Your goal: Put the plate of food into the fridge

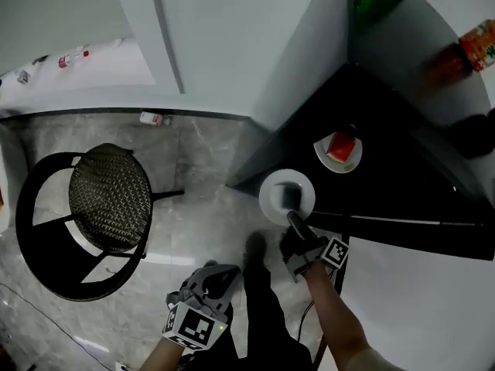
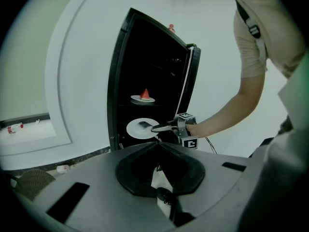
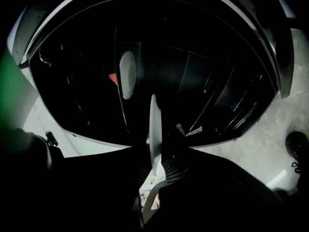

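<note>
R gripper (image 1: 295, 221) clamped on rim of round white plate (image 1: 272, 199), at mouth of open black fridge (image 1: 387, 180), 2nd white plate w/ red wedge (image 1: 322, 153) inside, L gripper (image 1: 223, 275) jaws closed, empty

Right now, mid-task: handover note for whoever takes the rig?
Left gripper: shut, empty, clear of the fridge.
Right gripper: shut on the white plate rim, dark food on it.
Plate held at the open fridge mouth, lower than a second plate with a red slice.
Done: fridge open. Left: set plate on a shelf, release, withdraw.
</note>
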{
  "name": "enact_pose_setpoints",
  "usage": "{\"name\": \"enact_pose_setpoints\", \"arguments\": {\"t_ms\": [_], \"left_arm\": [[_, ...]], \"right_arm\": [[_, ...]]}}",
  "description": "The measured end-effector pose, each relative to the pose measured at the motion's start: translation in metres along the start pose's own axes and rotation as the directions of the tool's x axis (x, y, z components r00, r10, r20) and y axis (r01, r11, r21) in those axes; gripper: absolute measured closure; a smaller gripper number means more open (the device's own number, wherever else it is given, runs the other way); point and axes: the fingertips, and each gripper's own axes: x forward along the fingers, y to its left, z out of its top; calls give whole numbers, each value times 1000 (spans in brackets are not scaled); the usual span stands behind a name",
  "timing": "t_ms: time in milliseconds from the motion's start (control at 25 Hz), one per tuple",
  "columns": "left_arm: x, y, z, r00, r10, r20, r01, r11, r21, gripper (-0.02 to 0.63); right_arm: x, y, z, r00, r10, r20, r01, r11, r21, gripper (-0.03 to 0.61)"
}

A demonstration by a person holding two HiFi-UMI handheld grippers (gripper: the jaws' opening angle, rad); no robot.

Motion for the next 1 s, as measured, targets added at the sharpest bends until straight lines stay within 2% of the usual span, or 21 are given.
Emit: {"name": "enact_pose_setpoints", "arguments": {"t_ms": [400,1000], "left_arm": [[19,-1,-18,999,-40,-7,40,999,-9,604],[23,14,-35,1000,-15,-1,15,998,-58,604]], "right_arm": [[31,-27,20,999,-21,26,21,1000,-8,535],[53,-68,37,995,-78,64,78,997,10,535]]}}
